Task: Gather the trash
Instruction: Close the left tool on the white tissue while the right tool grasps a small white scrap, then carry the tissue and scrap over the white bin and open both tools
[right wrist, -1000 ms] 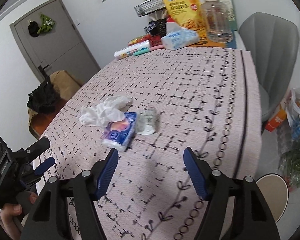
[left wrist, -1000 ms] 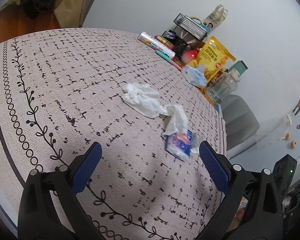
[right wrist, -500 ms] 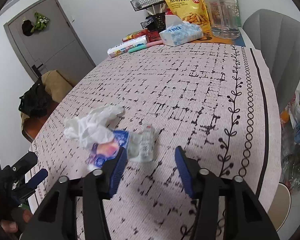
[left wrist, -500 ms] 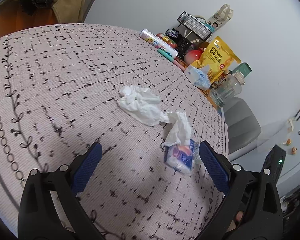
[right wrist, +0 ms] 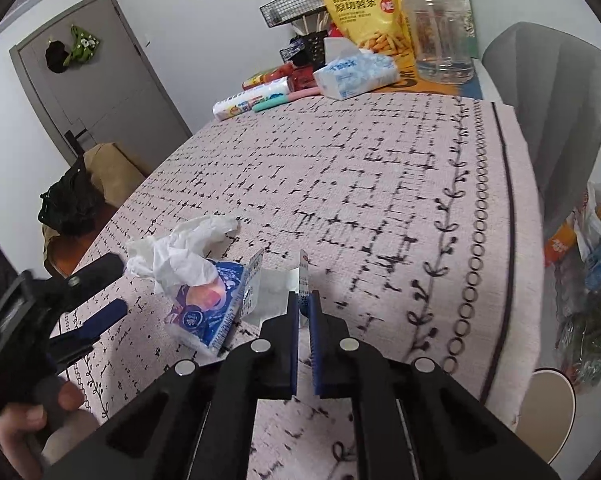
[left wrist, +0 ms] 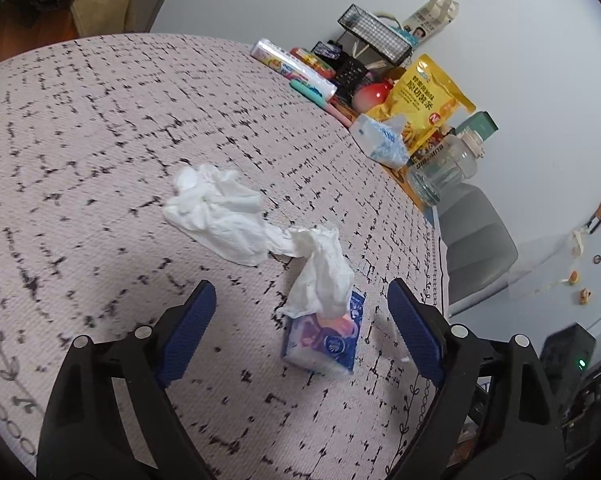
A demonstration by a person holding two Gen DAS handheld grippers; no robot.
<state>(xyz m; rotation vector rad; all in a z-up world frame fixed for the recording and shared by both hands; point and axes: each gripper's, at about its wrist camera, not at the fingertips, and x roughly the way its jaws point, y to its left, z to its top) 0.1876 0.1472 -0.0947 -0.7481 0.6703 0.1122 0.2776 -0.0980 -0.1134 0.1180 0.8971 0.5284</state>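
A blue tissue pack (left wrist: 320, 340) (right wrist: 204, 308) lies on the patterned tablecloth (left wrist: 100, 120), with a crumpled white tissue (left wrist: 324, 272) (right wrist: 176, 252) draped over it. A larger crumpled tissue (left wrist: 216, 212) lies just beyond. My left gripper (left wrist: 300, 292) (right wrist: 112, 288) is open and its jaws are closing; the pack lies between the fingertips, untouched by the pads. My right gripper (right wrist: 304, 308) is shut on the edge of a clear plastic wrapper (right wrist: 272, 292) next to the pack.
Along the far edge stand a yellow snack bag (right wrist: 364, 4), a tissue box (right wrist: 356, 72), a clear jar (right wrist: 440, 36) and a wire basket (left wrist: 374, 36). A grey chair (right wrist: 556, 92) stands beside the table, with plastic bags (right wrist: 592, 248) on the floor.
The right gripper moved up to the clear wrapper and shut on it. The left gripper came closer to the tissue pack and its jaws narrowed a little.
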